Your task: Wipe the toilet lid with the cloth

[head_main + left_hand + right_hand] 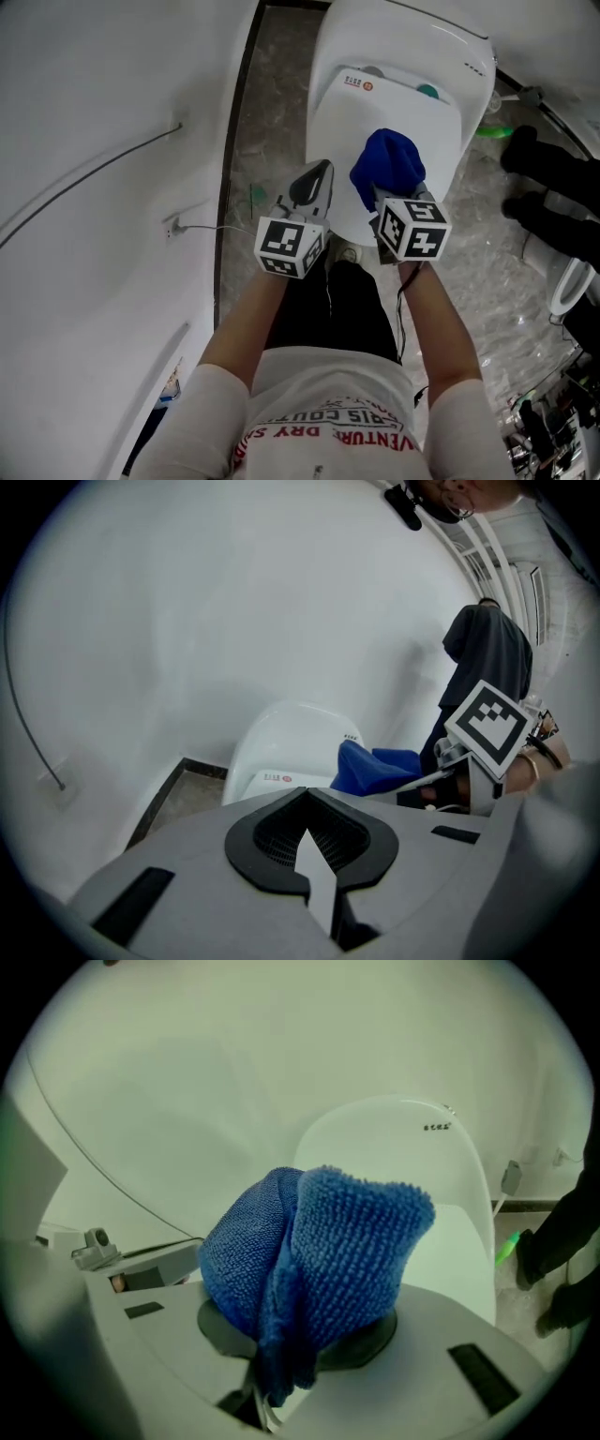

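So the right gripper [397, 199] is clamped on a bunched-up blue cloth [387, 164]. The right gripper view shows the wad sticking up out of the closed jaws. It's hanging over the near end of the white toilet lid [412, 112], which is down. None of the views really shows whether the cloth is actually pressing on the lid or just hovering above it. The left gripper [317, 183] has its jaws together with nothing in them, and it sits just beside the toilet's left edge, not doing any work.

Progress-wise, it looks like the very start. The lid has no streaks or damp patches, and most of it, up to the stickers near the hinge, looks untouched. So pretty much the whole wipe is probably left to do.

As for the room, it's a tight bathroom with a grey marbled floor [281, 103] and a plain white wall [103, 84] on the left with a thin cable [94, 173] running across it. Another person [553, 183] in dark clothes stands off to the right, near something green [492, 129] on the floor.
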The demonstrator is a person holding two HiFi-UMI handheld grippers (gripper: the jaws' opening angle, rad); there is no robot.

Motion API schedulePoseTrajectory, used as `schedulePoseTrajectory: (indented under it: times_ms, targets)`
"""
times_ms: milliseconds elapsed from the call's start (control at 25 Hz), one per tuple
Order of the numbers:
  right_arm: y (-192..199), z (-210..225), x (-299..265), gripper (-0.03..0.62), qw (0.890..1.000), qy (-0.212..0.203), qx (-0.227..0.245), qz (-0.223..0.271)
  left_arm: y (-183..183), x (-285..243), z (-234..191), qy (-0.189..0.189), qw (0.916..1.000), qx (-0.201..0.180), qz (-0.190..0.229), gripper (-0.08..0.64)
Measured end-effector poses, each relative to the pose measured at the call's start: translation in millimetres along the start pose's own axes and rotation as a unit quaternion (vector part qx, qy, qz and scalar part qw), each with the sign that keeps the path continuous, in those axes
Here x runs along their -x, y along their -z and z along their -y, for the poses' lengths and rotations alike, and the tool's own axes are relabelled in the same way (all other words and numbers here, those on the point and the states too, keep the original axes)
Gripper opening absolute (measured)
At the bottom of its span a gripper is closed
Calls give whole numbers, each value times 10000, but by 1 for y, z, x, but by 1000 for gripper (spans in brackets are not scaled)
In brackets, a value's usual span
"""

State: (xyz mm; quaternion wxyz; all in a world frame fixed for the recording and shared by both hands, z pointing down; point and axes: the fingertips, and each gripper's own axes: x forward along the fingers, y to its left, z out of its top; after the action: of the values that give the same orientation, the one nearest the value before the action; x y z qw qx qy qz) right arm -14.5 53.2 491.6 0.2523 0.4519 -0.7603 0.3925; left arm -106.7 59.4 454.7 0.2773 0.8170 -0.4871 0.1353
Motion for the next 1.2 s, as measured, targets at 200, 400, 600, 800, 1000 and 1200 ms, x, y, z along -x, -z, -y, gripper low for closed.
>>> schedulePoseTrajectory:
  times_ms: [200,400,600,800,1000,1200]
  targets:
    - [-32,-22,-58,94,9995,-163,-60,-263,-16,-14,-50,97,9997,166,-135,6]
    - [-50,-39,-109,94,9979,-275,-221,-543,-28,-23,-97,87,9993,286,-232,6]
    - [-58,-44,-150,94,9952,-449,-353,-800,-25,-41,-130,-24,9980,552,-302,6]
    - [-59,-22,-177,94,9948,-280,-148,-966,-25,-65,-140,63,9976,612,-332,6]
    - [-54,-7,-184,94,9945,-58,17,-1042,-19,-72,-145,82,9972,590,-460,6]
    - [-54,2,-183,94,9943,-230,-1,-1044,-14,-82,-133,101,9967,550,-592,7]
